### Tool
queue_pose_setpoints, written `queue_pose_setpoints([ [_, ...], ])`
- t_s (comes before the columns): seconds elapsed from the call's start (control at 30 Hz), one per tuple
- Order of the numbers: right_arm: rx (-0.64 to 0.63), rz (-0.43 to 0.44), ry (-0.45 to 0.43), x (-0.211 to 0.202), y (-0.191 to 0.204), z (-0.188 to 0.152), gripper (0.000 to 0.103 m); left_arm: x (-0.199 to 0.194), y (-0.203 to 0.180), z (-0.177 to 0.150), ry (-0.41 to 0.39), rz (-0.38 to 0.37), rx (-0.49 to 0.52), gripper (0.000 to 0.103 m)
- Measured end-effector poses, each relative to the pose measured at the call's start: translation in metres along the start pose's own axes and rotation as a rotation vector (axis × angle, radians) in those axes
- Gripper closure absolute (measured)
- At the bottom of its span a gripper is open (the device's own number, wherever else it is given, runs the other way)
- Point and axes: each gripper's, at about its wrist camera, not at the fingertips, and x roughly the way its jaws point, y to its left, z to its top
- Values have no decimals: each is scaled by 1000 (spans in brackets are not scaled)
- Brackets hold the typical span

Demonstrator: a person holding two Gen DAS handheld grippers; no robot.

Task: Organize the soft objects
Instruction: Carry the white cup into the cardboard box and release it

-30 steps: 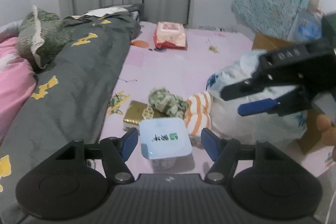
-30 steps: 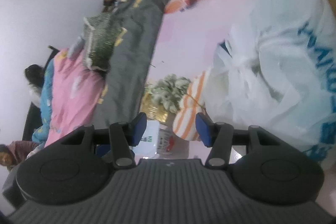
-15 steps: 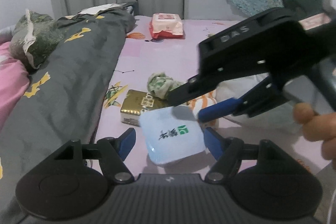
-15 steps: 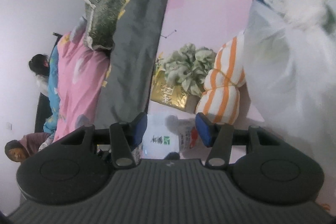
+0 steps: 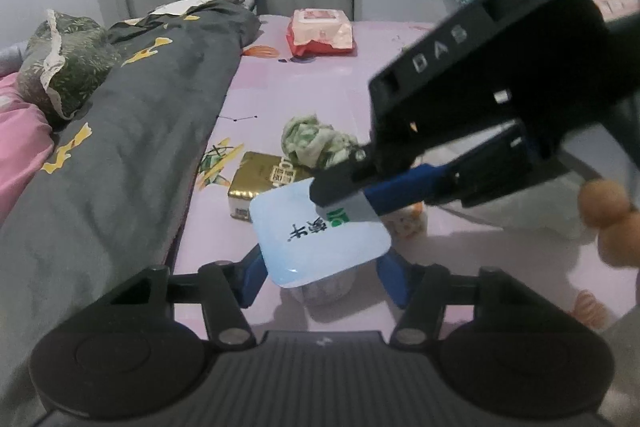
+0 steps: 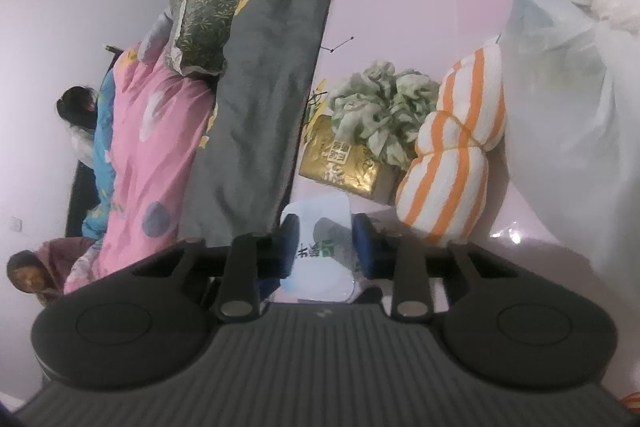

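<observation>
A pale blue square-topped cup (image 5: 320, 233) with green and black print sits between my left gripper's (image 5: 320, 277) blue fingers, which hold its lower body. My right gripper (image 6: 326, 243) comes in from the right and its blue fingers close on the cup's top edge (image 6: 320, 227). An orange-and-white striped soft bundle (image 6: 456, 155) and a crumpled green cloth (image 6: 380, 115) lie just beyond, beside a gold box (image 6: 344, 163). The cloth also shows in the left wrist view (image 5: 316, 139).
A big white plastic bag (image 6: 576, 75) stands right of the bundle on the pink sheet (image 5: 304, 95). A grey duvet (image 5: 132, 155) and green pillow (image 5: 64, 67) fill the left. A red-white wipes pack (image 5: 320, 35) lies far back.
My right gripper swung in from the right over the cup and narrowed its fingers onto the cup's top. The cup has tilted and the left gripper moved closer to the bed.
</observation>
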Motion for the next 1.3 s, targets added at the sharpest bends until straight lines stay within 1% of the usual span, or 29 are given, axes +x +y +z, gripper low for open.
queue_pose_setpoints([
  [0.07,2,6,-7,-2,-1,0,82,-1,0,1,-9,5,-17,45],
  [0.1,1,10,-10,-3,-1,0,82,-2,1,2,-14,8,-29,49],
  [0.13,-4,13,-14,-4,-1,0,82,-4,2,3,-18,9,-42,51],
  [0.2,-13,12,-22,-8,0,0,82,-8,5,5,-25,-11,-68,52],
  [0.27,-14,30,-27,-14,1,0,82,-14,5,6,-40,-14,-77,52],
  [0.37,-13,61,-44,-26,3,-1,82,-24,-1,12,-67,-6,-66,52],
  [0.53,-25,87,-106,-63,10,1,82,-48,-23,34,-139,-32,-8,52],
  [0.63,-31,100,-170,-101,11,4,82,-62,-44,55,-196,-76,44,52],
  [0.7,-36,104,-225,-134,9,8,82,-69,-62,70,-236,-121,68,52],
  [0.8,-24,98,-316,-189,1,11,81,-77,-95,94,-281,-215,104,52],
  [0.9,-6,63,-410,-249,-13,7,81,-79,-136,117,-290,-329,156,52],
  [1.0,27,19,-482,-301,-33,0,81,-76,-177,137,-267,-440,211,52],
  [1.1,92,-26,-528,-342,-64,-10,80,-61,-219,152,-182,-531,260,52],
  [1.17,152,-53,-535,-361,-88,-16,79,-47,-245,155,-110,-562,295,51],
  [1.2,182,-57,-528,-366,-101,-19,79,-38,-257,157,-57,-570,309,51],
  [1.3,280,-64,-475,-370,-141,-23,79,-13,-283,155,76,-583,341,51],
])
